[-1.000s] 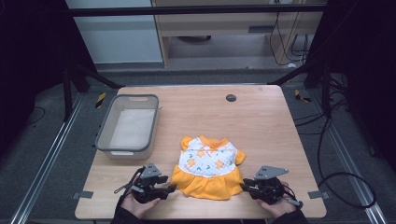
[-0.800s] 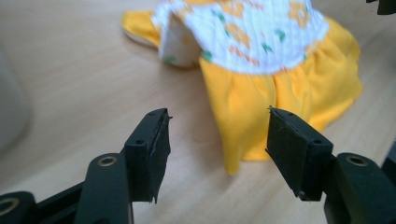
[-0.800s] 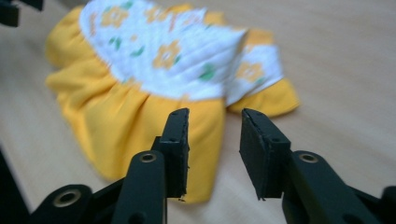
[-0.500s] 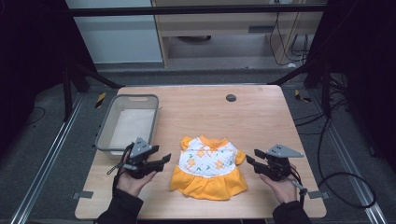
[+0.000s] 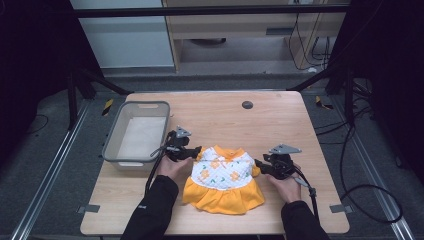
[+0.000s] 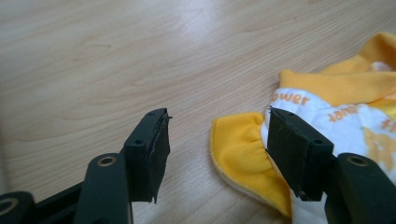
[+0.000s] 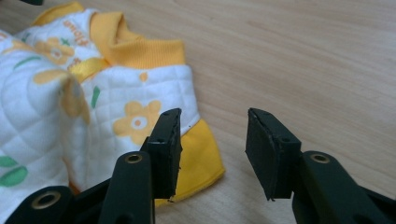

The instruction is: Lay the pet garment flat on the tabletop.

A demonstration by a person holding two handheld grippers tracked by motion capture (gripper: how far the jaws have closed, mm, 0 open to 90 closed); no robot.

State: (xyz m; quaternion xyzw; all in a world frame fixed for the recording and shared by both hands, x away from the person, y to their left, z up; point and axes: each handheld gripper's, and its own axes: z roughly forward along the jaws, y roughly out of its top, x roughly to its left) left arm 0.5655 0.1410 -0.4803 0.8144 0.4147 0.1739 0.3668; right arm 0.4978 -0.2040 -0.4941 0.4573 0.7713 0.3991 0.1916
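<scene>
Plastic bin (image 5: 116,150), grey, sits at table's (image 5: 280,120) left edge, nothing visible inside; not involved yet.

L gripper (image 5: 192,151): a sec ago it was down at the near-left corner of the skirt hem, now up beside the left sleeve (image 6: 238,149) of the small dress (image 5: 223,179). Jaws spread, have just been opening; sleeve edge lies between them, but pads not pressing cloth.

Dress lies flat mid-table, nearer the person, collar pointing away, orange skirt toward the near edge. White quilted top w/ orange flowers. Looks about same place as 1 s ago.

R gripper (image 5: 261,164): likewise went from hem corner up to the right sleeve (image 7: 205,154). Jaws apart, just widened then eased in slightly; sleeve edge by one jaw, not pinched.

Judgement: hem let go, both grippers repositioned to sleeves. Prob next step = grab sleeves to fold inward or lift the garment. No grip made yet.
</scene>
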